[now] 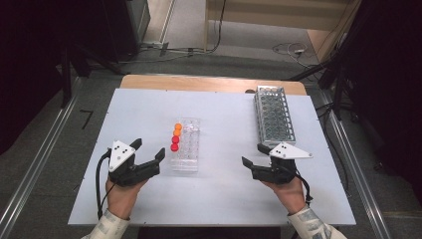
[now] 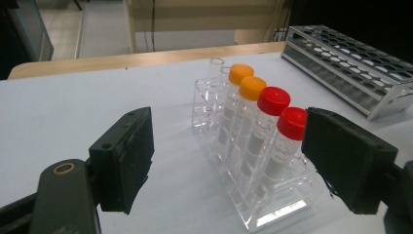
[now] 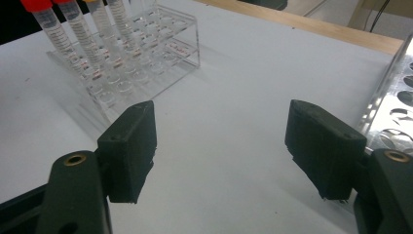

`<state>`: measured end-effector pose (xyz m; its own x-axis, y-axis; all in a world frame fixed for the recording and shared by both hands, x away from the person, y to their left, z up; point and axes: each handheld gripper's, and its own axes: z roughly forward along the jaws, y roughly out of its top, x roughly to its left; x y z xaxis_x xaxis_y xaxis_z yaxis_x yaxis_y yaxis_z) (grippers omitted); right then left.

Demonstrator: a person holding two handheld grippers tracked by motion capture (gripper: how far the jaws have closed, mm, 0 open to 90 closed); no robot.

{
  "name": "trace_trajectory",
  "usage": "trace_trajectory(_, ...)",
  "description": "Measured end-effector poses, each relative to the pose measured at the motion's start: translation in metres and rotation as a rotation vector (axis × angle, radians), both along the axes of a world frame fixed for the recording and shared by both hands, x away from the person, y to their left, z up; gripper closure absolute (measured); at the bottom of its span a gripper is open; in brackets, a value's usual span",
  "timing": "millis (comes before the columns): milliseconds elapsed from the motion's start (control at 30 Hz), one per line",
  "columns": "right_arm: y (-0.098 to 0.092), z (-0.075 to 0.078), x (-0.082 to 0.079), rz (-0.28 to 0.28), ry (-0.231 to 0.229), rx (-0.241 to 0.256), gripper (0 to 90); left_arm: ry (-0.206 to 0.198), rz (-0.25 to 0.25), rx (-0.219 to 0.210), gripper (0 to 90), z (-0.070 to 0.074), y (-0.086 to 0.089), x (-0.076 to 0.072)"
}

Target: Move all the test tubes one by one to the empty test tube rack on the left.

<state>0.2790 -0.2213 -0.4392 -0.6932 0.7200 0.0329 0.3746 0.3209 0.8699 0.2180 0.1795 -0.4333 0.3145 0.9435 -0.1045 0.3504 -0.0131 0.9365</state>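
I read the left gripper (image 1: 148,150) jaws as spread wide with nothing between them. In the left gripper view the right-hand pad sits just beside the nearest red-capped tube (image 2: 284,144); I can't tell if it touches. Right gripper (image 1: 254,155) jaws also wide apart, nothing held, only bare table (image 3: 229,97) between the pads.

Four capped tubes stand upright in one outer row of the clear acrylic rack (image 1: 185,145): two red-capped nearest me, then two orange-capped tubes (image 2: 246,105) behind them. I see the remaining wells of that rack as open. The rack sits mid-table, just right of the left gripper's tips.

Metal rack (image 1: 274,114) lies at the far right of the table, long axis running away from me, its near end just beyond the right gripper. In the right gripper view its edge (image 3: 392,100) is right next to the right-hand pad.

Both hands rest low on the near edge of the white tabletop, the two grippers well apart, clear rack between them.
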Motion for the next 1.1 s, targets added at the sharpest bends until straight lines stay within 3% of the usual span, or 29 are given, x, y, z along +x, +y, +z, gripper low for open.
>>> trace_trajectory(1100,-0.083,-0.009,-0.014,-0.190,-0.016,-0.008,24.7,0.043,0.091,-0.006,17.5,-0.017,0.030,-0.006)
